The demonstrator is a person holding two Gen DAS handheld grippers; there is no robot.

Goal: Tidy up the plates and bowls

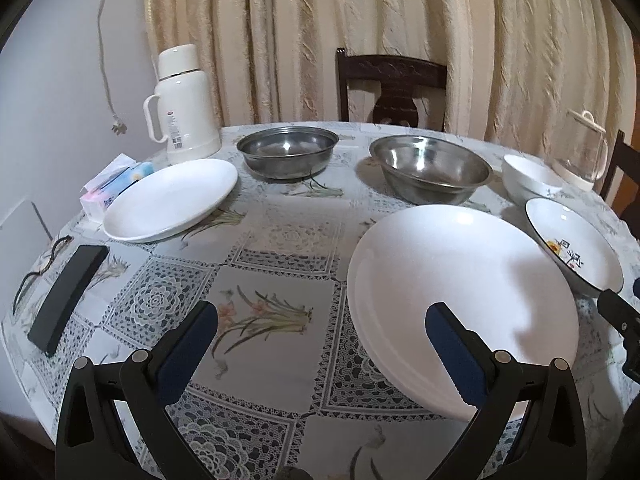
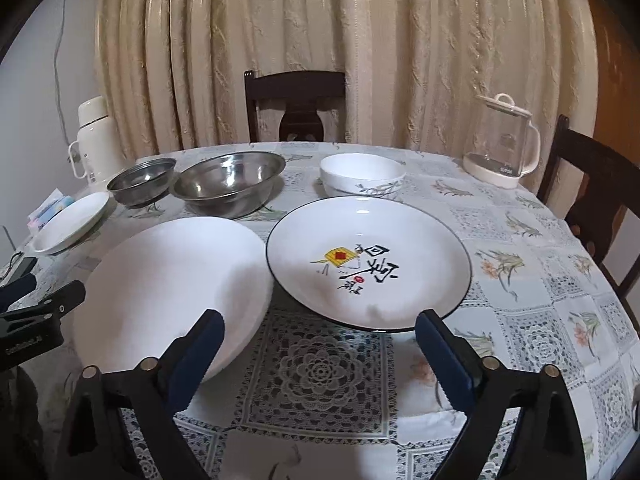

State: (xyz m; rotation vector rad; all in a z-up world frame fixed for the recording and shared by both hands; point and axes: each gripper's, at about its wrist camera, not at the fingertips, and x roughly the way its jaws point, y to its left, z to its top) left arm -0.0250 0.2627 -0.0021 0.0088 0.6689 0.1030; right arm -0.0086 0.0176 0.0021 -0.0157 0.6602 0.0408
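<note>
On the round table, nothing had yet been gathered, so the work looked to be at its very start: the left gripper [image 1: 320, 324] hovered low with jaws wide and empty beside the big white plate [image 1: 460, 296], and the right gripper [image 2: 318, 330] hung likewise wide before the printed plate [image 2: 368, 260]. Two steel bowls [image 1: 430, 168] and a white bowl [image 2: 362, 174] stood farther back. The next move probably called for closing on a plate's near rim to stack it.

Cream curtains [image 2: 320, 40] behind dark chair [image 2: 296, 104]
</note>
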